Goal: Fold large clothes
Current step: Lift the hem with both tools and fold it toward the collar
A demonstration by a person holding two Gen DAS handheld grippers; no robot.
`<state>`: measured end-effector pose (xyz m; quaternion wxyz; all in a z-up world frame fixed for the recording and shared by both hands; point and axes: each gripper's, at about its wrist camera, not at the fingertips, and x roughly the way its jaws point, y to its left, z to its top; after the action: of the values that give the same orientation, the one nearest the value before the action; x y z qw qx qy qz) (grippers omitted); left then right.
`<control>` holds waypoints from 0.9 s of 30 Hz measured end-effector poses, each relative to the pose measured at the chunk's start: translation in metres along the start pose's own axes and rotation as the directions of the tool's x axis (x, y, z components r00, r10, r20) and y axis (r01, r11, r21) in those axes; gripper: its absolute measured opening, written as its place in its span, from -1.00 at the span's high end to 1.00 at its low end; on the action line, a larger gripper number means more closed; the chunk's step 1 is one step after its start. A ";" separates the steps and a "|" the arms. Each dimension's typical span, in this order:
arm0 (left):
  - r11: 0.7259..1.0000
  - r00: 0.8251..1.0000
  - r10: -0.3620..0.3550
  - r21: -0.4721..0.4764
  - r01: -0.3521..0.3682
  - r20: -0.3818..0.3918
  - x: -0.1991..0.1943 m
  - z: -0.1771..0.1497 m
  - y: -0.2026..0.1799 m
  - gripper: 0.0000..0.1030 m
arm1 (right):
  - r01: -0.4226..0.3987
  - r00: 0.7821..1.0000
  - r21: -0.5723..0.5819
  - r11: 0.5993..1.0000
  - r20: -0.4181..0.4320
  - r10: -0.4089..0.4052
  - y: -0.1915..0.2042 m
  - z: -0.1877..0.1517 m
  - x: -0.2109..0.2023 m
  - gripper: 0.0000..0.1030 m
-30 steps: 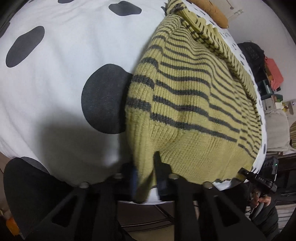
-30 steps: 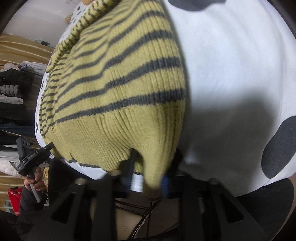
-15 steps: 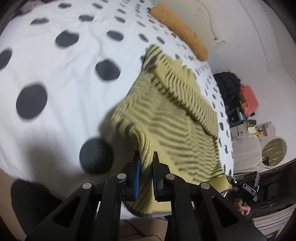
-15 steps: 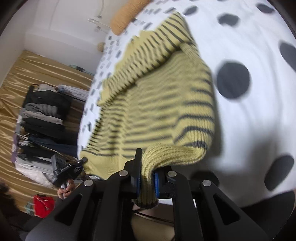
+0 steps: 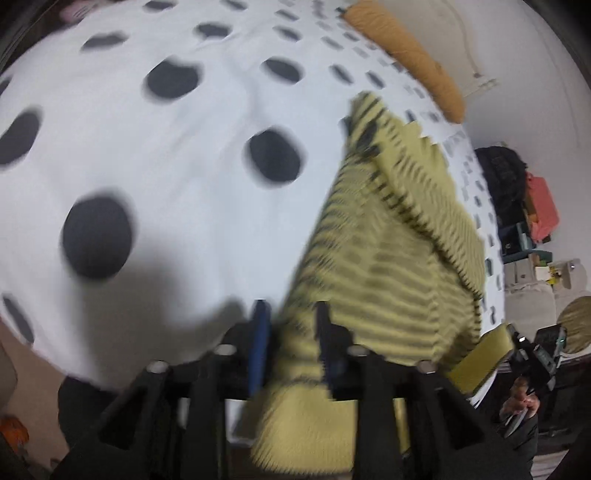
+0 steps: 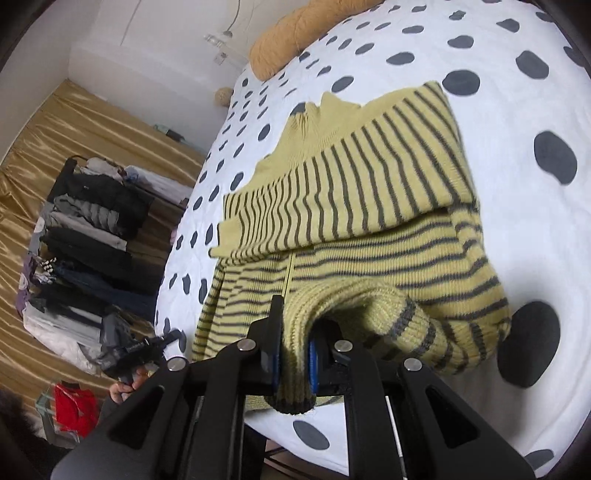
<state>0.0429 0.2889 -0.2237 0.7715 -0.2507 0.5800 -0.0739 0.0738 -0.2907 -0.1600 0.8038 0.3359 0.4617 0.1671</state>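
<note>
We've got both grippers angled down over the bed [image 6: 509, 122]. Right gripper [image 6: 293, 356] is clamped on the sweater [image 6: 369, 206] hem, bunched at 6 o'clock. Left gripper [image 5: 290, 343] just opened its jaws; the hem sits loosely between them, pads not pressing. Sweater lies on the bed, top folded over. Can't read any labels.

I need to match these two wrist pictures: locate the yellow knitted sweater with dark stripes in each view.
Left wrist view: yellow knitted sweater with dark stripes, blurred, right of centre, running down between the tongs.
Right wrist view: sweater at centre, hem clamped low.
Shared landmark: orange pillow at the bed's far end.
</note>
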 end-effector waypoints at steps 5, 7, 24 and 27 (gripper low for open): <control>0.996 0.993 -0.086 -0.008 0.085 -0.082 0.009 -0.038 0.025 -0.15 | -0.004 1.000 0.059 0.998 0.030 0.003 -0.017 -0.027 -0.024 0.78; 0.993 0.990 -0.112 0.037 0.115 -0.087 0.015 -0.047 0.018 -0.36 | 0.001 0.999 0.085 0.996 0.050 -0.005 -0.024 -0.037 -0.037 0.78; 0.958 0.952 -0.265 0.066 0.277 -0.154 0.059 -0.080 -0.019 0.78 | 0.047 0.997 0.101 0.994 0.060 -0.054 -0.023 -0.053 -0.045 0.78; 0.945 0.946 -0.308 0.085 0.316 -0.098 0.037 -0.060 -0.035 0.78 | 0.060 0.996 0.094 0.994 0.060 -0.066 -0.021 -0.050 -0.045 0.78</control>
<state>0.0046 0.2251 -0.2512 0.7367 -0.2971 0.5604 -0.2346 0.0069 -0.3126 -0.1640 0.8065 0.3630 0.4537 0.1094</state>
